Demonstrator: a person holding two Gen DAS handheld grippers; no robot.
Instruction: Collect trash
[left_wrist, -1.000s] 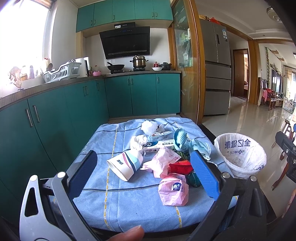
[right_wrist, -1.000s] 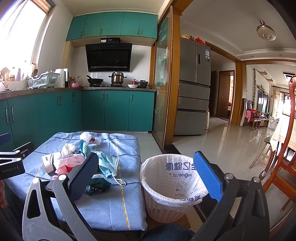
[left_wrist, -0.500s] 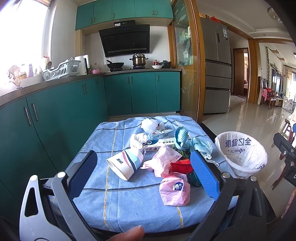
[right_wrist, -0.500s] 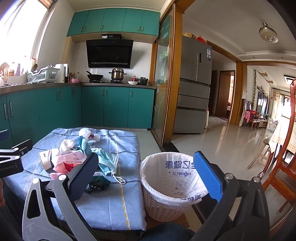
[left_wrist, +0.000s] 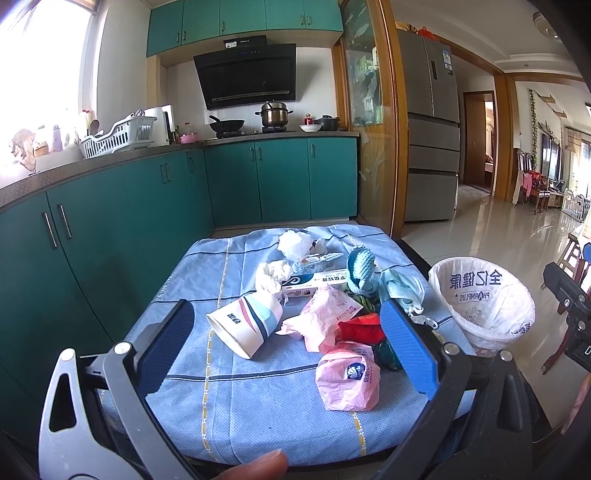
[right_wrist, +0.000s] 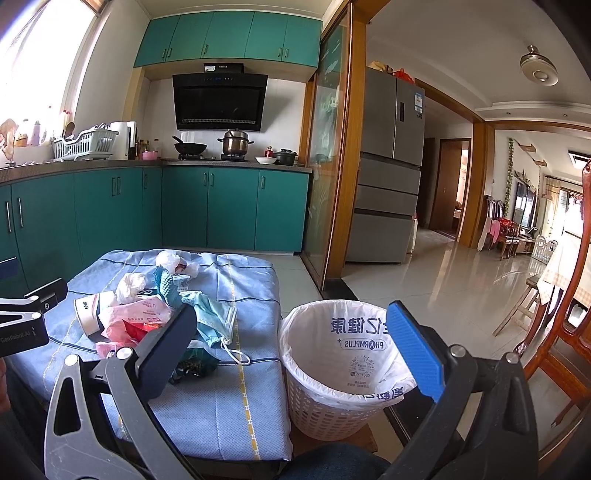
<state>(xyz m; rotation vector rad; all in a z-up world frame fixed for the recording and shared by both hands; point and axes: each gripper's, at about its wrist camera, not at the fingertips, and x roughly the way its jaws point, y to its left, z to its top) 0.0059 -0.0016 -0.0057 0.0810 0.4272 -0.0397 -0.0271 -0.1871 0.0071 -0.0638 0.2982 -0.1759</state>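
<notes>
Lying sideways, paper cup (left_wrist: 245, 325) mouth faces near-left.

Low table (left_wrist: 258, 424), blue cloth-covered; paper cup (left_wrist: 245, 325), pink wrappers (left_wrist: 347, 380) atop.

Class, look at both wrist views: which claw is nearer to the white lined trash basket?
Right. The right claw hovers open at the trash basket, beside the table. The left claw hovers open over the table's trash pile, the basket off to its right.

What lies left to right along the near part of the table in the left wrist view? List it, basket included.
Paper cup → crumpled pink wrapper → pink tissue pack → blue face mask → lined white trash basket, standing off the table's right edge.
</notes>
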